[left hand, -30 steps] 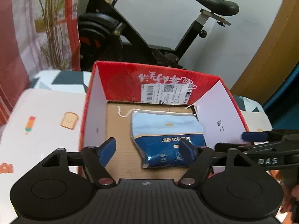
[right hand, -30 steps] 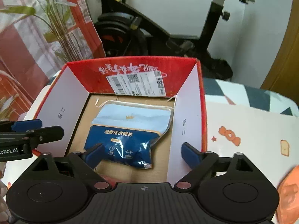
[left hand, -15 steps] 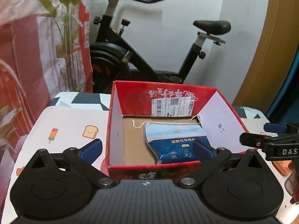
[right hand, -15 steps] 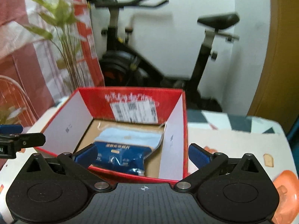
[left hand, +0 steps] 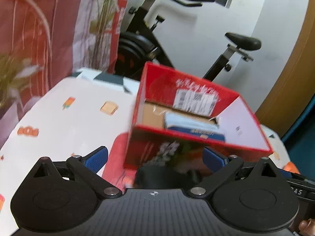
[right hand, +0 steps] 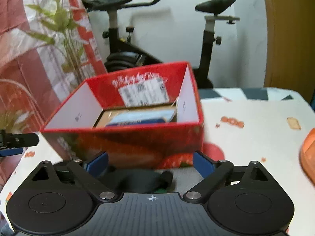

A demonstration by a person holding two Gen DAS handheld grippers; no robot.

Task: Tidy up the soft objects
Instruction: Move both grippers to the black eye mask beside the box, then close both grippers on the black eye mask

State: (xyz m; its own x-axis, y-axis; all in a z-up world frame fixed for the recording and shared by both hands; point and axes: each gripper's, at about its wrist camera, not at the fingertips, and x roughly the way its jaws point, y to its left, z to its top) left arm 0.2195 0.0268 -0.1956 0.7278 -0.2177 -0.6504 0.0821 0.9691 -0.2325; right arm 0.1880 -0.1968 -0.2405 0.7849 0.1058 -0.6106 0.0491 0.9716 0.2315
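A red cardboard box (left hand: 177, 143) (right hand: 126, 143) stands on the white patterned table. A blue soft pouch (left hand: 195, 126) (right hand: 141, 118) lies flat on its brown floor. My left gripper (left hand: 155, 157) is open and empty, low in front of the box's near wall. My right gripper (right hand: 150, 161) is open and empty, also in front of the near wall. A dark object (right hand: 141, 181) lies on the table just in front of the right gripper; what it is I cannot tell. The left gripper shows at the left edge of the right wrist view (right hand: 15, 143).
An exercise bike (right hand: 126, 51) stands behind the table by the white wall. A plant (right hand: 59, 29) and a red-and-white curtain (left hand: 39, 39) are on the left. An orange object (right hand: 308, 153) lies at the table's right edge. The tablecloth (left hand: 59, 118) has small printed pictures.
Both grippers have pulled back and down from above the box to in front of its near wall. The pouch has stayed in the box. Both stay open.
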